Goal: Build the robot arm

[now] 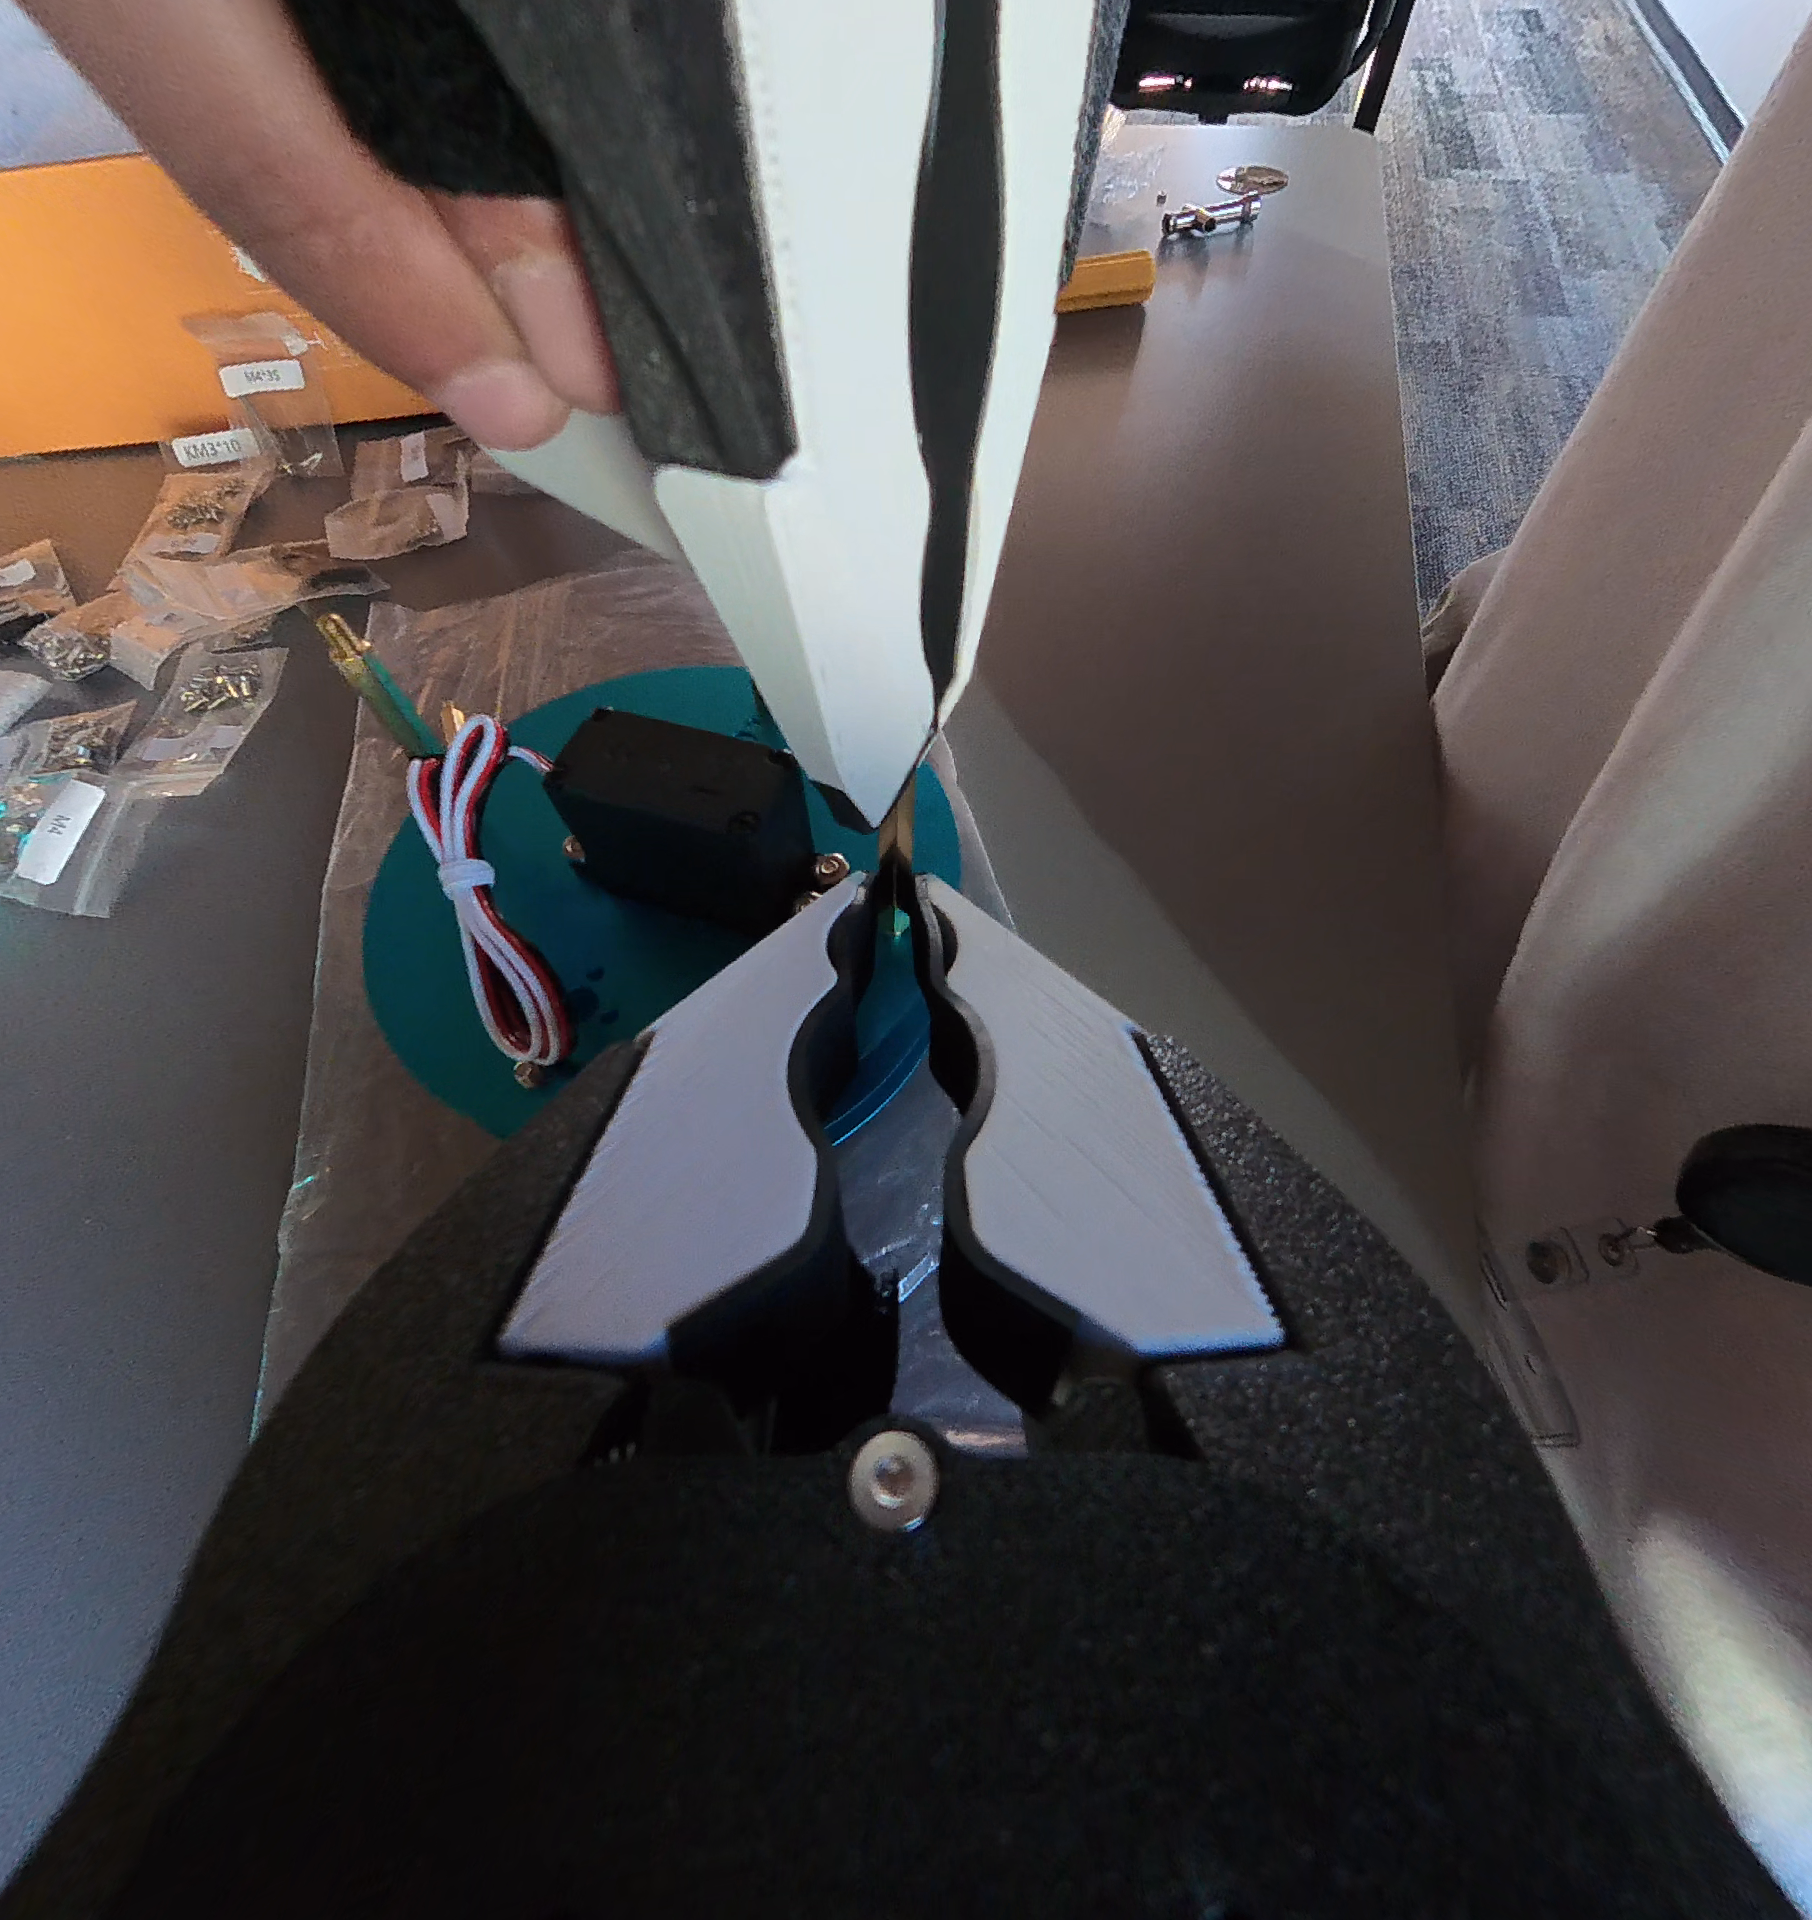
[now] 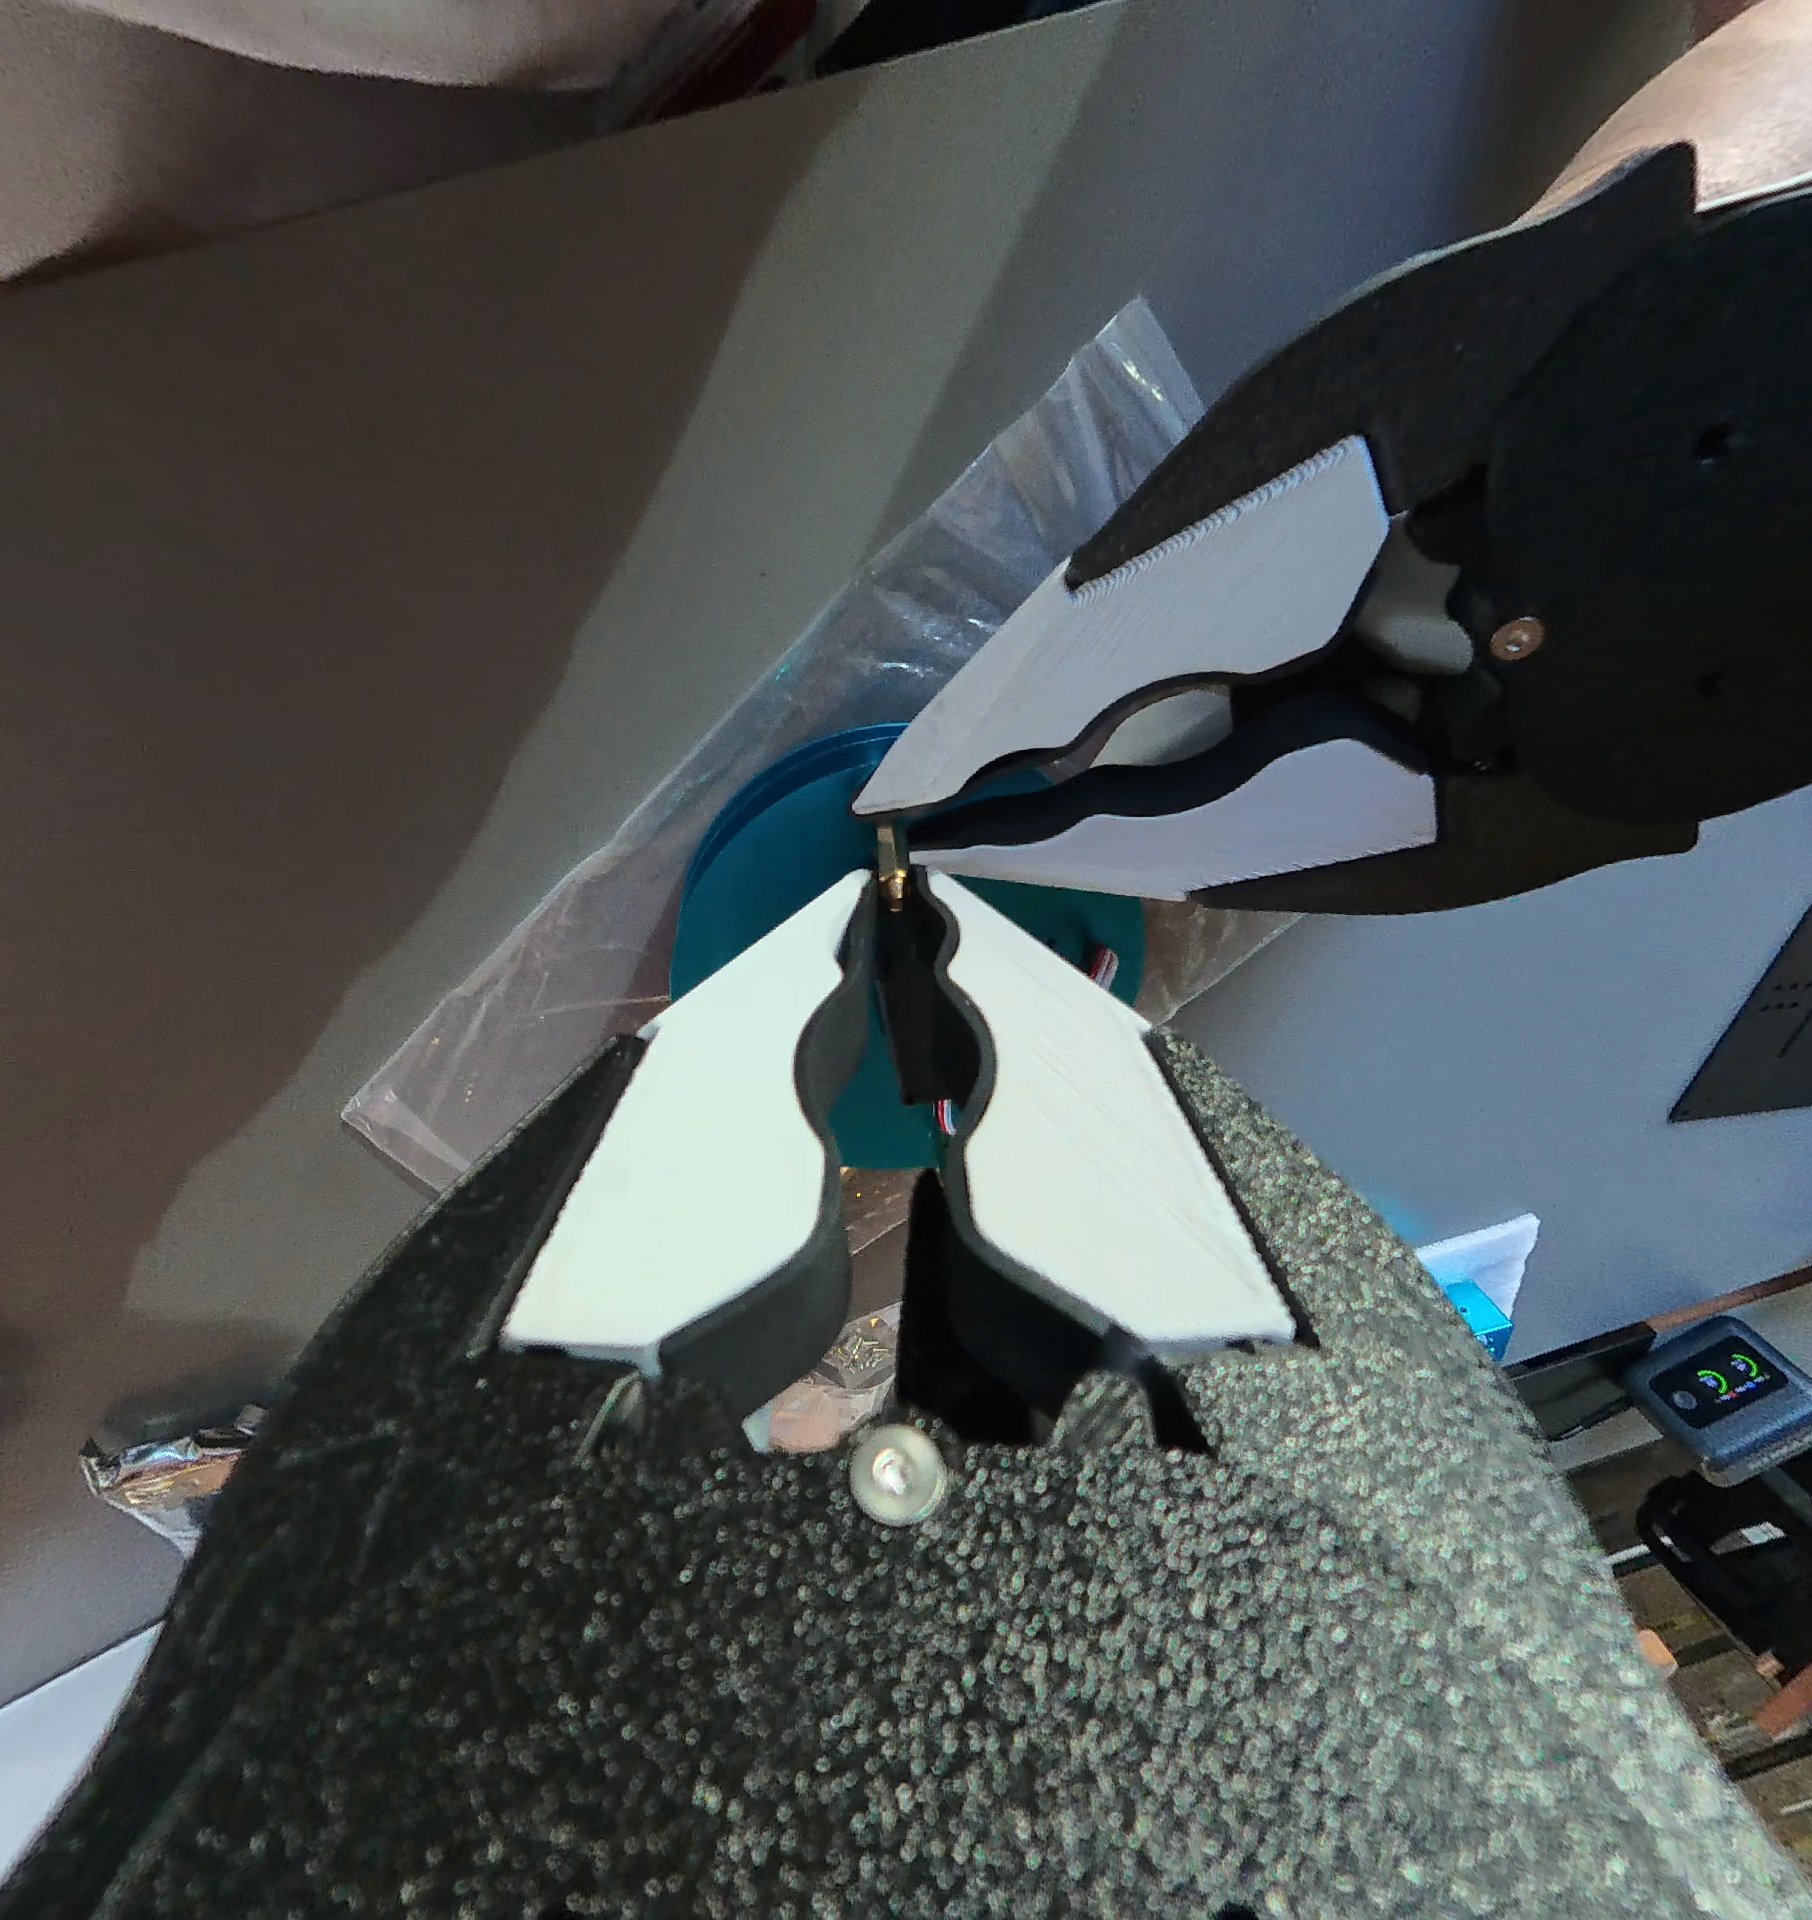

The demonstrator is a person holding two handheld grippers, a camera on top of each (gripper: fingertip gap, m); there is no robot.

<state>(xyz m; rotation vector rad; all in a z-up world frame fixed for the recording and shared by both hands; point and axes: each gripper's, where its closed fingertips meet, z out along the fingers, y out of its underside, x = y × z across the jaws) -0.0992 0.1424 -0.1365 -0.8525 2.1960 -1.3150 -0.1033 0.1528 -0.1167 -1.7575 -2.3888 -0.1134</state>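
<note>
A small brass standoff [image 1: 895,871] stands over a round teal plate [image 1: 445,966] that carries a black servo [image 1: 673,821] and a tied red-and-white wire bundle [image 1: 486,925]. My left gripper [image 1: 891,896] is shut on the standoff's lower part. My right gripper [image 1: 894,816] comes down from above, held by a hand [image 1: 382,239], and pinches the upper end. In the right wrist view my right gripper [image 2: 897,883] grips the standoff [image 2: 890,868], and my left gripper [image 2: 886,821] reaches in from the right onto it, over the teal plate [image 2: 736,883].
Several small bags of screws [image 1: 143,665], a green-and-brass tool [image 1: 372,675] and an orange box [image 1: 81,312] lie left of the plate. A clear plastic sheet [image 2: 881,665] lies under it. A small screen device [image 2: 1728,1392] and a black panel [image 2: 1795,987] are to the right. Left and right tips are no more than a few centimetres apart.
</note>
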